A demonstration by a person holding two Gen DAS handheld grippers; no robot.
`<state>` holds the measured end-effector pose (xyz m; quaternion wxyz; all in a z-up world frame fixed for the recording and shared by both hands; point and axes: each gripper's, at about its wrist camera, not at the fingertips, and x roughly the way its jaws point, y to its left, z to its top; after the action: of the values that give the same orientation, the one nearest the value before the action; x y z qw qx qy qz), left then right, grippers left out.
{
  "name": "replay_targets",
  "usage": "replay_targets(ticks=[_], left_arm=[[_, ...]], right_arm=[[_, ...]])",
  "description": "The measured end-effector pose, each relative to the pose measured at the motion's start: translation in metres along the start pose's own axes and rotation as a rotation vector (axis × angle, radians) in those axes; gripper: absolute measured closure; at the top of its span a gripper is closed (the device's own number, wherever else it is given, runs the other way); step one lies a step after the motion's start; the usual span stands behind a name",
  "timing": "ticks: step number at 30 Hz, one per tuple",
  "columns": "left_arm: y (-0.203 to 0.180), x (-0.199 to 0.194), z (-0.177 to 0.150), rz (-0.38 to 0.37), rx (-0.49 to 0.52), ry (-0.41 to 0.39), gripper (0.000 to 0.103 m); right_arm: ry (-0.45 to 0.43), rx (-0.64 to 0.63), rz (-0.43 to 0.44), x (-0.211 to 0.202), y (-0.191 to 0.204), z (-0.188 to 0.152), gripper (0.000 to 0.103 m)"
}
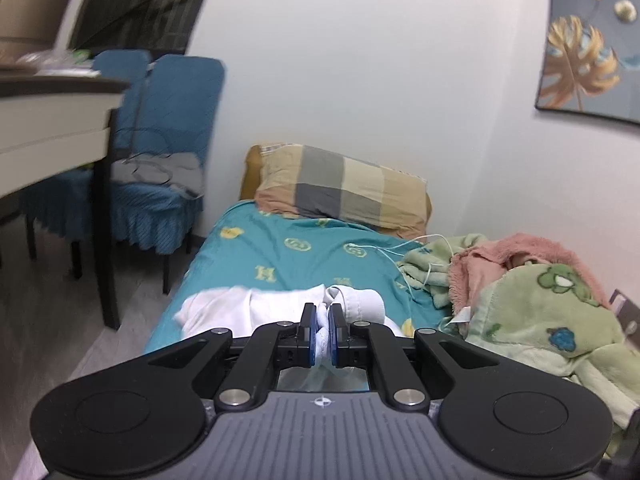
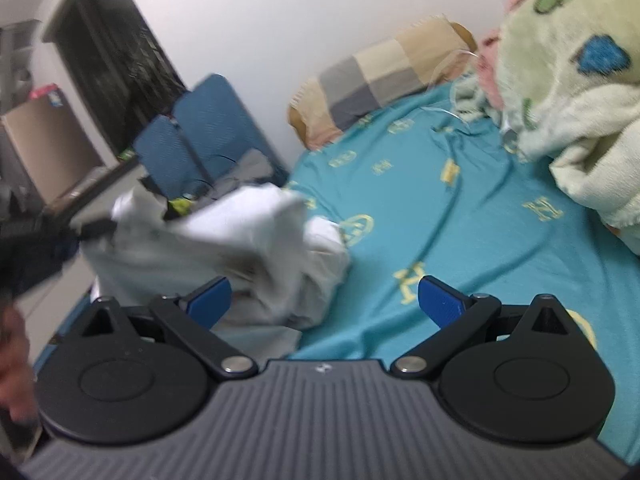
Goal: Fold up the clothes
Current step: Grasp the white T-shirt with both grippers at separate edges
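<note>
A white garment [image 1: 256, 306] lies bunched on the teal bed sheet [image 1: 296, 256] near the bed's left edge. My left gripper [image 1: 323, 328] is shut on a fold of the white garment, which runs between its blue pads. In the right wrist view the same garment [image 2: 248, 240] is blurred and hangs lifted at the left, where the other gripper [image 2: 36, 240] holds it. My right gripper [image 2: 324, 300] is open and empty, just above the sheet [image 2: 460, 220] with the garment in front of its left finger.
A checked pillow [image 1: 344, 188] lies at the head of the bed against the wall. A heap of green and pink blankets [image 1: 540, 292] fills the right side. Blue-covered chairs [image 1: 168, 152] and a table [image 1: 52, 120] stand to the left of the bed.
</note>
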<state>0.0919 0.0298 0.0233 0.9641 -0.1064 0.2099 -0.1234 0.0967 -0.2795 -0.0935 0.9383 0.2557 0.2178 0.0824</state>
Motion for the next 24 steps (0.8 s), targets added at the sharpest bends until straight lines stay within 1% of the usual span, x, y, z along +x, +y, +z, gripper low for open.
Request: replay_targets(ticks=[2,3,4,6,9,13,17,21,23,24], left_arm=[[0.015,-0.01,-0.007,0.002,-0.047,-0.01,0.096],[0.023,-0.014,-0.01,0.002,-0.078,-0.015,0.096],[0.03,-0.018,-0.013,0.002,-0.108,-0.02,0.096],[0.045,-0.022,-0.014,-0.008,-0.173,-0.02,0.096],[0.057,-0.021,-0.012,-0.018,-0.202,-0.02,0.096],[0.066,-0.017,-0.012,-0.002,-0.212,-0.005,0.096],[0.071,-0.01,-0.013,0.024,-0.209,0.036,0.096],[0.067,-0.003,-0.013,0.051,-0.176,0.049,0.096],[0.065,0.001,-0.014,0.062,-0.166,0.056,0.096],[0.065,0.002,-0.015,0.068,-0.162,0.064,0.096]], right_arm=[[-0.009,-0.019,0.036,-0.002,0.009,-0.003,0.005],[-0.005,-0.032,0.057,-0.002,0.014,-0.006,0.009],[0.002,-0.045,0.078,-0.001,0.02,-0.009,0.016],[0.039,-0.077,0.108,0.005,0.031,-0.017,0.026],[0.111,-0.123,0.128,0.017,0.044,-0.032,0.032],[0.218,-0.151,0.15,0.034,0.059,-0.052,0.034],[0.294,-0.192,0.176,0.05,0.072,-0.069,0.034],[0.371,-0.126,0.199,0.07,0.074,-0.085,0.034],[0.382,-0.093,0.19,0.08,0.072,-0.088,0.034],[0.386,-0.073,0.185,0.085,0.07,-0.089,0.041]])
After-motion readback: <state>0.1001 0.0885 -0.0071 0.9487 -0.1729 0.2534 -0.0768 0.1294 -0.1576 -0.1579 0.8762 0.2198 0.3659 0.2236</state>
